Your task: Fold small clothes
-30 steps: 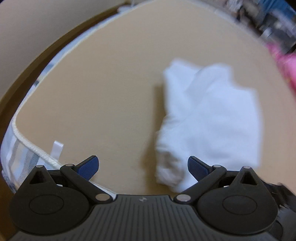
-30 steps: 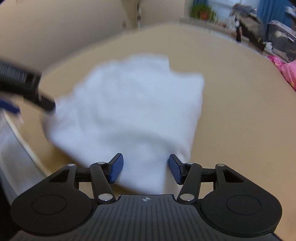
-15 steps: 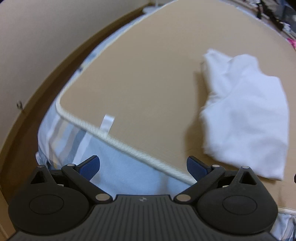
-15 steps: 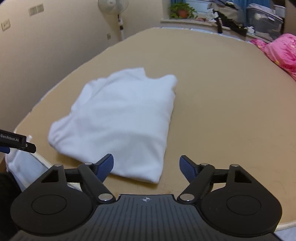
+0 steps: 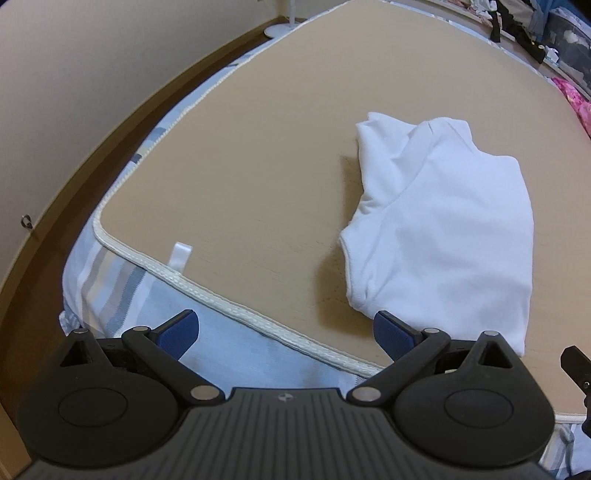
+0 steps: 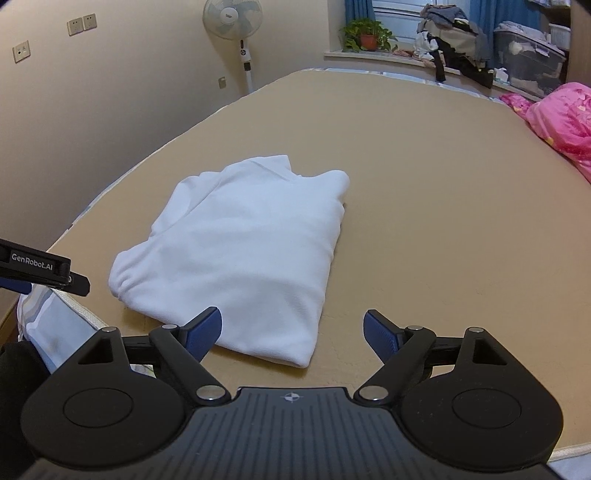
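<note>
White cotton, folded into a compact rectangle: the small garment (image 6: 236, 251) lies flat on the tan mat (image 6: 424, 221) that covers the bed, close to the mat's near corner and its cream piped edge (image 5: 207, 291). 1 folded sleeve or collar part sticks out at its far end.

Neither of the 2 grippers touches it. The right gripper (image 6: 292, 334) points downward at a slant across the mat, with the garment's near edge showing between its blue pads (image 6: 205, 330); its jaws are opening, already spread wide, and nothing is pressed by them. The left gripper (image 5: 286, 330) tilts more steeply down over the mat's corner, looking at the piped edge and the striped bedsheet (image 5: 110, 280) below it. Its jaws are spread wide too, with nothing between them; the garment lies off to its right, just past the right pad. In the right wrist view the left gripper's black side reaches in from the left edge, beside the garment's near corner but apart from it.

A pink quilt (image 6: 561, 122) lies far across the bed, and a standing fan (image 6: 232, 22) is by the wall.
</note>
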`<state>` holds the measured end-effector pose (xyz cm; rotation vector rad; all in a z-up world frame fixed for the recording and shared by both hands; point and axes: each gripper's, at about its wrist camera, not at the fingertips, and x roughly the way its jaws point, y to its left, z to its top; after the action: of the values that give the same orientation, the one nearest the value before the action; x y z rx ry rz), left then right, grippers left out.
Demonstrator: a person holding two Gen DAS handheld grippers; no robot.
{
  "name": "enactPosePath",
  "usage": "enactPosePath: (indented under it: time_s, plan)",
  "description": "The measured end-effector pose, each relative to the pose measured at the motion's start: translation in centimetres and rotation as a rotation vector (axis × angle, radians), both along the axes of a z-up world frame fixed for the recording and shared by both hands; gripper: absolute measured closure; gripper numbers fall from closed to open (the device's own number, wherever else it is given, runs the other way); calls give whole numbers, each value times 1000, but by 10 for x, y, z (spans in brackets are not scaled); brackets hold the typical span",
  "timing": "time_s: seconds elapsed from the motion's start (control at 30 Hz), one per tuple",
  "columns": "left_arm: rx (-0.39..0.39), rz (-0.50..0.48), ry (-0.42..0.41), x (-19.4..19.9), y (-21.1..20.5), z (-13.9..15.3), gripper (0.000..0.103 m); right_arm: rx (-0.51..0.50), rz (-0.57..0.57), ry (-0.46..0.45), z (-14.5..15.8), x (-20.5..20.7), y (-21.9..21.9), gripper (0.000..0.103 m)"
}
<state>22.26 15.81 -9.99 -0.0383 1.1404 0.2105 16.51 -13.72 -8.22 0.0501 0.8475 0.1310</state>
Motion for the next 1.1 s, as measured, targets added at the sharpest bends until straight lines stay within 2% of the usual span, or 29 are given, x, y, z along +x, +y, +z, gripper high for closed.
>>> enactPosePath:
  time_s: [0.17, 0.27, 0.33, 0.4, 0.47, 0.53, 0.63, 0.77, 0.87, 1.03, 1.1]
  plan:
    - [-4, -2, 24, 10, -8, -13, 2, 15, -10, 29, -6, 15, -8, 17]
    - [-31, 1, 40, 19, -11, -23, 2, 42, -9, 59, -12, 30, -18, 15]
    - [-97, 7, 53, 26, -12, -32, 2, 82, 5, 78, -13, 46, -28, 13]
    - [-208, 24, 78, 33, -9, -43, 2, 149, 26, 98, -13, 71, -44, 9]
    - [-343, 57, 100, 38, -6, -58, 2, 239, 7, 123, -12, 107, -64, 7]
    - [-421, 105, 103, 42, -4, -70, 2, 311, -30, 153, -13, 145, -81, 6]
    - [-466, 157, 97, 48, -2, -82, 2, 390, -63, 210, -25, 206, -95, 5]
    - [-517, 211, 104, 53, 3, -97, 1, 464, -94, 320, -57, 277, -96, 5]
    - [-530, 229, 66, 53, 6, -97, 1, 464, -85, 385, -82, 317, -86, 5]
    - [-644, 317, 11, 45, 26, -101, 1, 489, 55, 485, -115, 351, -58, 2]
    - [-667, 349, 1, 42, 30, -101, 4, 477, 116, 488, -121, 353, -47, 1]
